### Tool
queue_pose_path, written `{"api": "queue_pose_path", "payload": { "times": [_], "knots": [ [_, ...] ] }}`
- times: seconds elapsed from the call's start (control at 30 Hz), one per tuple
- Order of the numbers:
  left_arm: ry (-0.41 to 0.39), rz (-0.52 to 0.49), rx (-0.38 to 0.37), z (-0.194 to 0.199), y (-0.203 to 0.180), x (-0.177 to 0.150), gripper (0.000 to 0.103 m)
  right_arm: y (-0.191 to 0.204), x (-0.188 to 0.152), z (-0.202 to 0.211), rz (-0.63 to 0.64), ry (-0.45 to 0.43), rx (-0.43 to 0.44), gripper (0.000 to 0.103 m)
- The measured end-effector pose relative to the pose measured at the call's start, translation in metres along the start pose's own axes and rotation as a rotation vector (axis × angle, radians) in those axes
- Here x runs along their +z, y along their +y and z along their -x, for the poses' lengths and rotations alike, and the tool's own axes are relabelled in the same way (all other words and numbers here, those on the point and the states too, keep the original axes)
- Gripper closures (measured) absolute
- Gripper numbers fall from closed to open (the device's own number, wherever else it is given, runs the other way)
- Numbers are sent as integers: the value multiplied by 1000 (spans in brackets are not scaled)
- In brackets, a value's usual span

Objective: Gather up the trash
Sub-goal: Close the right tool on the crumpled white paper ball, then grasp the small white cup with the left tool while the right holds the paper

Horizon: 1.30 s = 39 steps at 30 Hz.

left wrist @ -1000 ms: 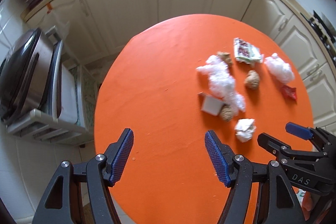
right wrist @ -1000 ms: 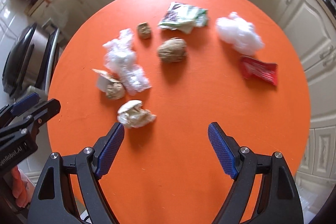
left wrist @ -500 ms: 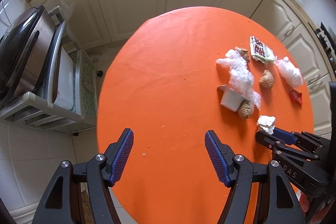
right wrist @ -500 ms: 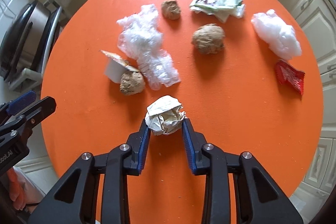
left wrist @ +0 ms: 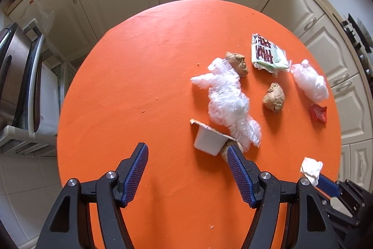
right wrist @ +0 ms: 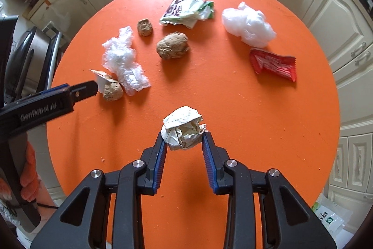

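Right gripper [right wrist: 184, 140] clamped on crumpled paper ball [right wrist: 183, 127], ball pinched at fingertips over near part of orange table [right wrist: 256, 120]
Left gripper [left wrist: 187, 161] fingers wide, nothing between them, bare tabletop below; right fingertip just beside white cup [left wrist: 208, 140] lying on side
Crumpled clear plastic [right wrist: 122, 61] against cup; brown lump [right wrist: 172, 45], red wrapper [right wrist: 272, 64], white plastic wad [right wrist: 248, 25], folded packet [right wrist: 187, 11] scattered farther out

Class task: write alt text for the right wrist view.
The right tool grips a crumpled white paper ball above a round orange table. Plastic wrap, brown lumps and a red wrapper lie beyond.
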<state>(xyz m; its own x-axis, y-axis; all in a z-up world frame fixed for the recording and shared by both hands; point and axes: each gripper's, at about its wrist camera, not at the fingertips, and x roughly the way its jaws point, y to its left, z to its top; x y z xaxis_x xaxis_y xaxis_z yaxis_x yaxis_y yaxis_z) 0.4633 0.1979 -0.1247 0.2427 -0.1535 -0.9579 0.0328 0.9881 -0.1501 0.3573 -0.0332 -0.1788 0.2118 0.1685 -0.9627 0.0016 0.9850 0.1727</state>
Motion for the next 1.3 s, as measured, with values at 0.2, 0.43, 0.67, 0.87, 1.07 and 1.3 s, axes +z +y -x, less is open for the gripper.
{"api": "queue_pose_path", "payload": {
  "times": [0.2,0.43,0.67,0.87,1.07,1.3],
  "knots": [
    [-8,-9,-6,-13,-10,9,37,-6,-2,1,-33,1,2,72],
    [-31,-9,-13,-22,-10,13,40,-1,3,-12,-53,19,8,72],
    [-20,44,37,-35,4,21,52,-4,7,-19,-62,32,14,71],
    [-48,19,35,-36,-2,22,78,-4,8,-21,-57,41,21,71],
    [-58,1,28,-33,-4,15,78,-6,7,-20,-51,40,19,71],
    [-80,-20,25,-18,-8,3,78,-8,4,-14,-51,28,25,71]
  ]
}}
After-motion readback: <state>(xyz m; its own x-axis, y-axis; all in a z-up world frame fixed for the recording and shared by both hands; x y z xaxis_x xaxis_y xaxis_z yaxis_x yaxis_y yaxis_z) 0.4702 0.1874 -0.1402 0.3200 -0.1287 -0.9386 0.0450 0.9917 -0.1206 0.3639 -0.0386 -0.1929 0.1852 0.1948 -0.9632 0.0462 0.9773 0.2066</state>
